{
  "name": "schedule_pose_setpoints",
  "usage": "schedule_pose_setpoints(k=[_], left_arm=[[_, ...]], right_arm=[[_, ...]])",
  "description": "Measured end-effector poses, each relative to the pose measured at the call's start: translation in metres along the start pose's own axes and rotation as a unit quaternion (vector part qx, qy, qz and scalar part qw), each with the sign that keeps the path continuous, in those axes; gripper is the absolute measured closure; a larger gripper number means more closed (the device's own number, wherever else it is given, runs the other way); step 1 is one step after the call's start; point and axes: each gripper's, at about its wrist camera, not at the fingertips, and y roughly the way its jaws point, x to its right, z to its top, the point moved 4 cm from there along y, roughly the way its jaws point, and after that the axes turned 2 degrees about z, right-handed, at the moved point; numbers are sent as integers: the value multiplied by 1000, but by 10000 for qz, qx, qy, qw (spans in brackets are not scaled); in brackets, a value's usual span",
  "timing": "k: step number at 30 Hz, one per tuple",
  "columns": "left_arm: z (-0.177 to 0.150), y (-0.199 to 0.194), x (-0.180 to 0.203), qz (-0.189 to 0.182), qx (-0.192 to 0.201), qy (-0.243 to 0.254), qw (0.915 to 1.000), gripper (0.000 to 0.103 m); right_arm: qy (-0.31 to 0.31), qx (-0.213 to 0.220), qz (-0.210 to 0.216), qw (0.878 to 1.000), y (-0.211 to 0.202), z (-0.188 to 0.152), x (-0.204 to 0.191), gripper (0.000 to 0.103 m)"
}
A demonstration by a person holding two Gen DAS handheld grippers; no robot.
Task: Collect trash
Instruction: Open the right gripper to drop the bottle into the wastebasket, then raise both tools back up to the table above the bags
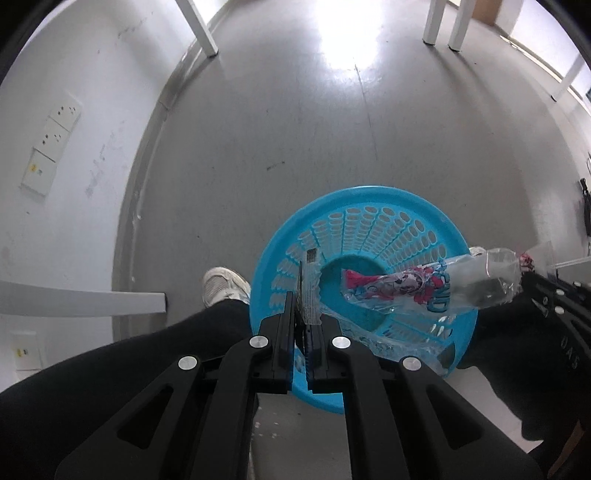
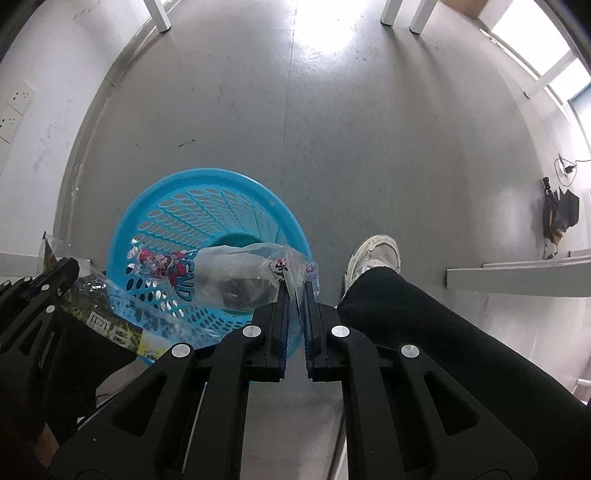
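Observation:
A blue perforated plastic basket (image 1: pixel 373 225) stands on the grey floor; it also shows in the right wrist view (image 2: pixel 207 199). My left gripper (image 1: pixel 303 314) is shut on a clear plastic wrapper with dark print (image 1: pixel 309 295), held over the basket's near rim. My right gripper (image 2: pixel 294 295) is shut on a clear plastic bag with a red and pink cartoon print (image 2: pixel 229 269), which hangs over the basket opening. That bag also shows in the left wrist view (image 1: pixel 424 288), and the right gripper (image 1: pixel 554 306) at the right edge. The left gripper (image 2: pixel 40 288) and its wrapper (image 2: pixel 110 317) show at the left of the right wrist view.
The person's legs in black trousers and white shoes (image 1: pixel 223 286) (image 2: pixel 376 258) stand either side of the basket. White table legs (image 1: pixel 201 27) (image 2: pixel 391 11) stand farther off. A white wall with sockets (image 1: pixel 55 136) is on the left. A dark bag (image 2: pixel 557 218) lies at right.

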Motion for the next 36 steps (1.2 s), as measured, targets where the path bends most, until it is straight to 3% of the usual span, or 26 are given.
schedule_pose_setpoints(k=[7, 10, 21, 30, 36], left_arm=[[2, 9, -3, 75, -122, -36, 9999, 96], [4, 8, -7, -82, -127, -201, 9997, 69], [-2, -2, -19, -131, -111, -395, 9991, 59], [-17, -30, -23, -486, -26, -579, 9971, 58], [-33, -61, -28, -912, 178, -595, 9939, 54]], right_arm=[[-1, -110, 230, 9997, 5, -2, -2, 92], [-53, -149, 357, 9992, 5, -3, -5, 78], [-123, -129, 544, 9984, -11, -14, -10, 65], [-123, 65, 757, 9970, -43, -29, -15, 61], [-254, 285, 835, 9958, -75, -49, -18, 59]])
